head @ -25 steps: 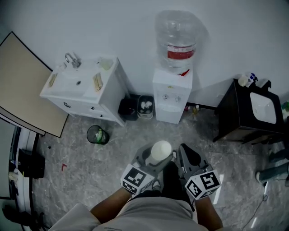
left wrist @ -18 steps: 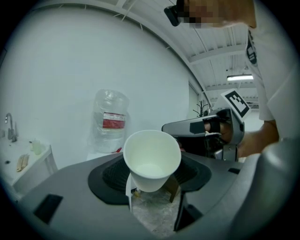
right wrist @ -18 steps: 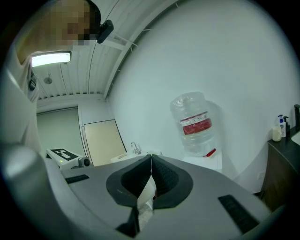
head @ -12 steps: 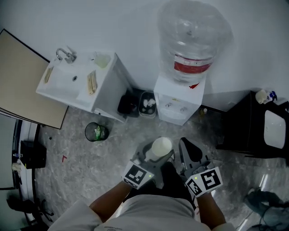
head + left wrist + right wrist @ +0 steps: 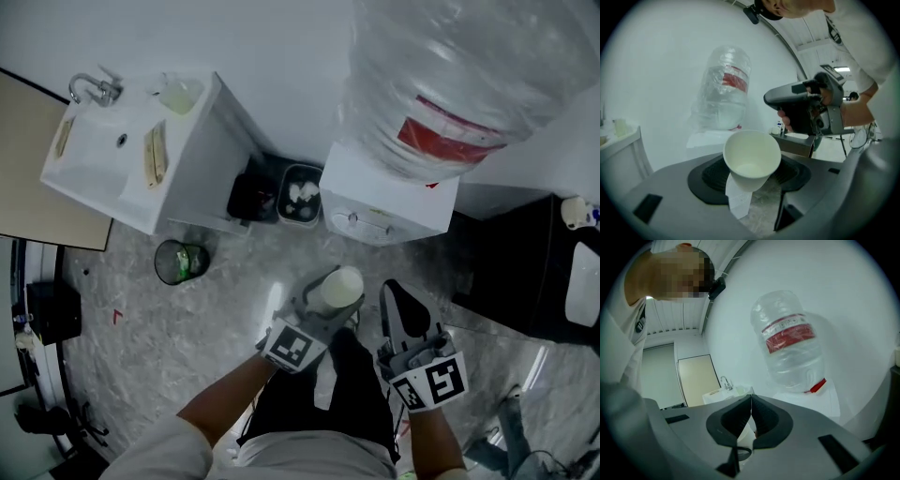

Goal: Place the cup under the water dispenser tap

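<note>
Head view: the left gripper (image 5: 323,307) clamps a white cup (image 5: 341,286) between its two pads, one on each side of the cup wall. In the left gripper view the cup's mouth tips back toward the camera and its inside looks empty. The right gripper (image 5: 397,296) is just beside the left one, on its right. Its jaws are pressed together at the tips with nothing between them.

Ahead of both grippers stands the white dispenser (image 5: 389,199) with a clear bottle (image 5: 469,84) on top. Its taps (image 5: 361,220) are well apart from the cup, beyond it and slightly to the right. A sink (image 5: 103,155) stands ahead and far left of the left gripper. A round bin (image 5: 180,261) sits on the floor to that gripper's left.
</note>
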Tool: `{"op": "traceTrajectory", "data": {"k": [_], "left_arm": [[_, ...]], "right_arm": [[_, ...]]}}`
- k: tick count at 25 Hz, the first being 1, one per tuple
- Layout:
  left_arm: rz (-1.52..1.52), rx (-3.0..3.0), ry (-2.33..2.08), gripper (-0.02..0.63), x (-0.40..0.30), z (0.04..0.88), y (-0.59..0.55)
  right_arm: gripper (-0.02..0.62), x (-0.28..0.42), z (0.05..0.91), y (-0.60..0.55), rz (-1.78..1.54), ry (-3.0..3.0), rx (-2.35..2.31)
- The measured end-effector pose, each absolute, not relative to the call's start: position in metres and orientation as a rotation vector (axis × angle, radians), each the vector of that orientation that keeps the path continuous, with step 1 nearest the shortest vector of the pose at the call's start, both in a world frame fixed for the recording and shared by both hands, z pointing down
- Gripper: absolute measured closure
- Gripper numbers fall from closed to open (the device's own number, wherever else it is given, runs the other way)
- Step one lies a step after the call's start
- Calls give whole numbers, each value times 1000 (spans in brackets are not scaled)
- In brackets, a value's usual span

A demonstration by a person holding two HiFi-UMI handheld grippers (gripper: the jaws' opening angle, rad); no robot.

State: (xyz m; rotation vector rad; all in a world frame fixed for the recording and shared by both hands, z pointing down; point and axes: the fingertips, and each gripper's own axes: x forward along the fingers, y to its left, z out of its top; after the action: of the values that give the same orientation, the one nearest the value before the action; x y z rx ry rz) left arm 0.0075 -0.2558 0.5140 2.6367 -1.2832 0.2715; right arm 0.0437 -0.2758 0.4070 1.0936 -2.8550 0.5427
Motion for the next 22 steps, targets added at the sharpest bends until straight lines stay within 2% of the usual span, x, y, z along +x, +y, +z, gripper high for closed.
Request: {"op": "traceTrajectory", "data": {"k": [12,22], "left_arm": [[407,2632,-1227,331,5,783,-342],[450,2562,-1304,331,10,886,-390]], "right_arm": [[578,30,575,-322,590,-2828,1134],[578,29,628,-334,586,-2801,1090]]}}
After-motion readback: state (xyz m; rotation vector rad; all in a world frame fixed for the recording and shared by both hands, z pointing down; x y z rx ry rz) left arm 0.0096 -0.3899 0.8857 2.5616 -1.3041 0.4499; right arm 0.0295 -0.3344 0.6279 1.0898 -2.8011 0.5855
